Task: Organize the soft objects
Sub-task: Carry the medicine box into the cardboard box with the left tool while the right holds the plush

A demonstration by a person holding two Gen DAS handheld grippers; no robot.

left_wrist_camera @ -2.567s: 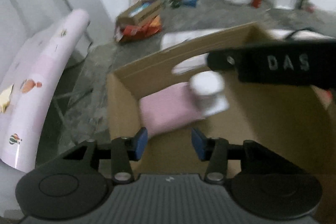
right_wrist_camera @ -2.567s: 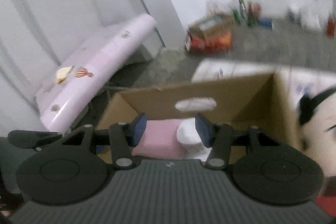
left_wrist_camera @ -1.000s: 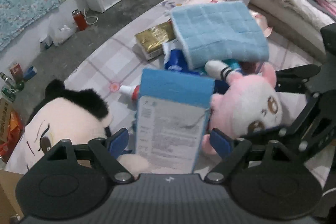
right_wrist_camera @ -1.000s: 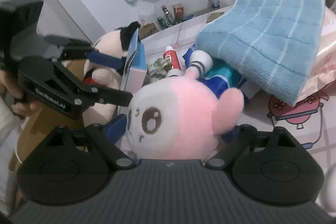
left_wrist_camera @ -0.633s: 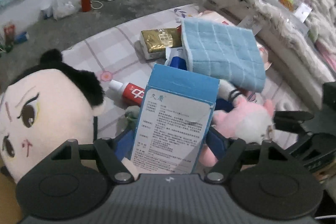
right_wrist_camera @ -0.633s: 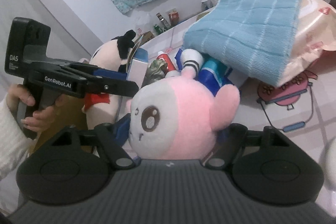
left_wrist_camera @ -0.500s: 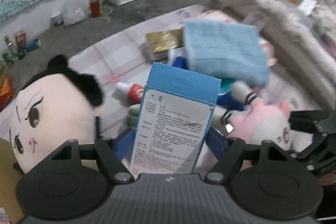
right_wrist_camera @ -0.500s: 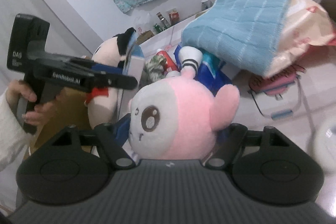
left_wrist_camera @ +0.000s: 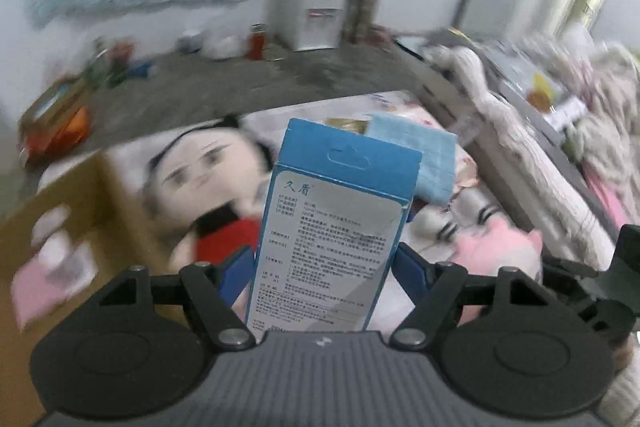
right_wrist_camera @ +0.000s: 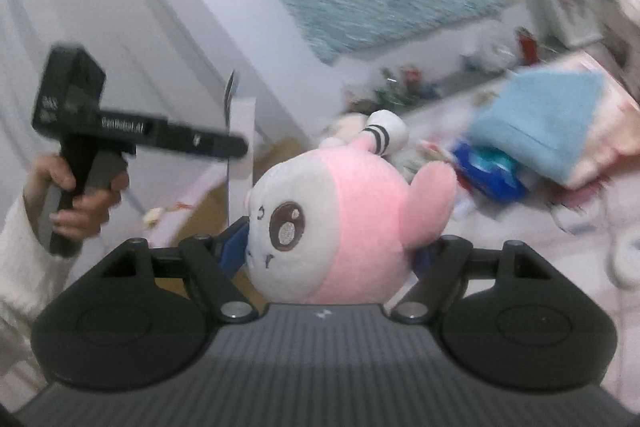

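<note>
My left gripper (left_wrist_camera: 322,265) is shut on a blue and white printed box (left_wrist_camera: 332,227), held upright in the air. My right gripper (right_wrist_camera: 326,247) is shut on a pink and white plush toy (right_wrist_camera: 344,223), lifted off the bed. In the right wrist view the left gripper (right_wrist_camera: 236,147) with its box (right_wrist_camera: 240,147) shows at the left, held by a hand. A black-haired doll in red (left_wrist_camera: 208,167) and a folded blue towel (left_wrist_camera: 420,155) lie on the bed. The open cardboard box (left_wrist_camera: 92,219) stands at the left, with a pink item (left_wrist_camera: 48,275) inside.
A blue packet (right_wrist_camera: 488,167) and a pink wrapped pack (right_wrist_camera: 608,131) lie under the towel (right_wrist_camera: 544,111). A fluffy blanket (left_wrist_camera: 520,131) runs along the bed's right side. A water dispenser (left_wrist_camera: 316,7) and a box of clutter (left_wrist_camera: 56,111) stand on the floor.
Both grippers have lifted and swung left with their loads. The cardboard box has come into the left wrist view. The view is now blurred by motion.
</note>
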